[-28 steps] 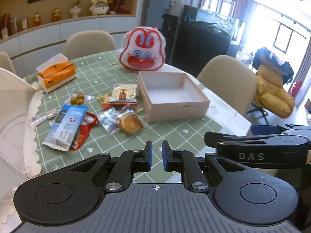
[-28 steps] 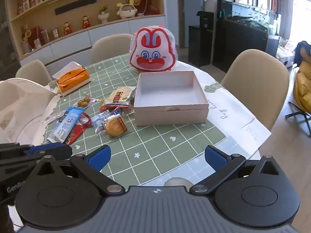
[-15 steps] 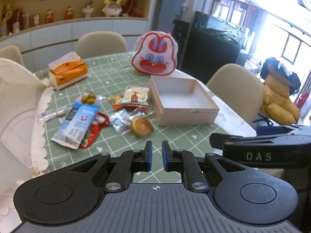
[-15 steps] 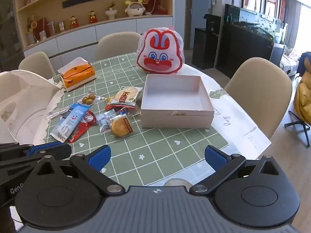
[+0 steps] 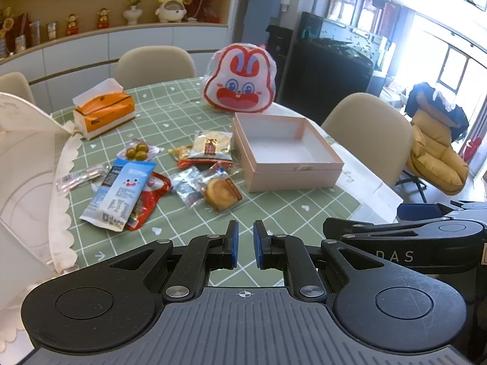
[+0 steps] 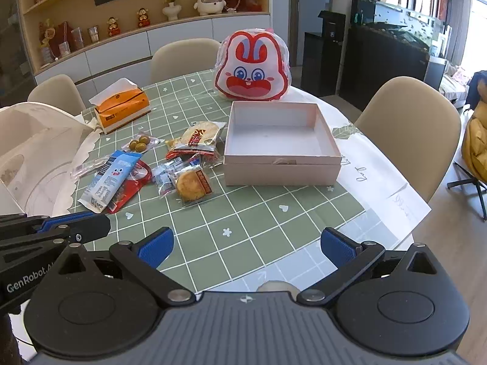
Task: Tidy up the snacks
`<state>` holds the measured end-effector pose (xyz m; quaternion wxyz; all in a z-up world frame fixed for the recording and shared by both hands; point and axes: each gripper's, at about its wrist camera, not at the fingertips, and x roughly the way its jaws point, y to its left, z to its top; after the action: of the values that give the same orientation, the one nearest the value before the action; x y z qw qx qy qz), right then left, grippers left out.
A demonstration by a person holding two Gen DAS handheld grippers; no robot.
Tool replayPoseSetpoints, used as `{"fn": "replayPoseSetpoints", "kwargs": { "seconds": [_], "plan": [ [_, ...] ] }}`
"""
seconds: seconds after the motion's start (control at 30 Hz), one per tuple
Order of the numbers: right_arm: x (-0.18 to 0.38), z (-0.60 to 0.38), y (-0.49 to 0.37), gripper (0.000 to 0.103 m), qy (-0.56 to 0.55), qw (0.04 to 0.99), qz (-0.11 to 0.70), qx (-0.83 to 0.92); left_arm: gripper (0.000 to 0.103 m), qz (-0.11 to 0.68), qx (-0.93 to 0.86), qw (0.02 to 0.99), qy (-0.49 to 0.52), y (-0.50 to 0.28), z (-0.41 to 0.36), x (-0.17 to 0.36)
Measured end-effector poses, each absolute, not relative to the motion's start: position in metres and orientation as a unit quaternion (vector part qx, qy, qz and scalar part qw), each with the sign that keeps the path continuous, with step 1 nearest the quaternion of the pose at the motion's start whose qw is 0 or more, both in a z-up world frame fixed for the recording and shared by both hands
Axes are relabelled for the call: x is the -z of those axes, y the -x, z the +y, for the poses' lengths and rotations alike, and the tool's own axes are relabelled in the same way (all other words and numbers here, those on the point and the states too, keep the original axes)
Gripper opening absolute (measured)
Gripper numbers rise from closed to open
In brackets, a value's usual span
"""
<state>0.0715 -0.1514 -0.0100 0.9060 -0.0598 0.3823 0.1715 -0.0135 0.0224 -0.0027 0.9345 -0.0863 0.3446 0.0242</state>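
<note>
Right wrist view is showing one pink box [image 6: 281, 170] sitting empty on the green checked tablecloth [image 6: 243, 228], with about eight snack packets [image 6: 191, 185] lying just left of it. Right gripper [image 6: 246, 243] is hovering with fingers spread wide, holding nothing. Left gripper [image 5: 245, 243] is hovering nearly closed, gripping nothing. One rabbit bag [image 6: 252, 67] is standing behind the box.

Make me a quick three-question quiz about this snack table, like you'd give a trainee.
1. True or false: the pink box already holds snacks.
2. Which tongs are spread wide: left or right?
3. What stands just behind the box: A) tissue box, B) bunny bag, C) olives?

Key: 1. False, it is empty. 2. Right; the left are nearly closed, holding nothing. 3. B.
</note>
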Motion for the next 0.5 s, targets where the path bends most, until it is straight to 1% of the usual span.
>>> {"fn": "replayPoseSetpoints", "kwargs": {
  "seconds": [0.5],
  "plan": [
    [0.0110,-0.1483,-0.0742,0.103,0.058,0.905,0.386,-0.168,0.013,0.352,-0.025,0.931,0.091,0.0096,0.0264,0.0093]
  ]
}}
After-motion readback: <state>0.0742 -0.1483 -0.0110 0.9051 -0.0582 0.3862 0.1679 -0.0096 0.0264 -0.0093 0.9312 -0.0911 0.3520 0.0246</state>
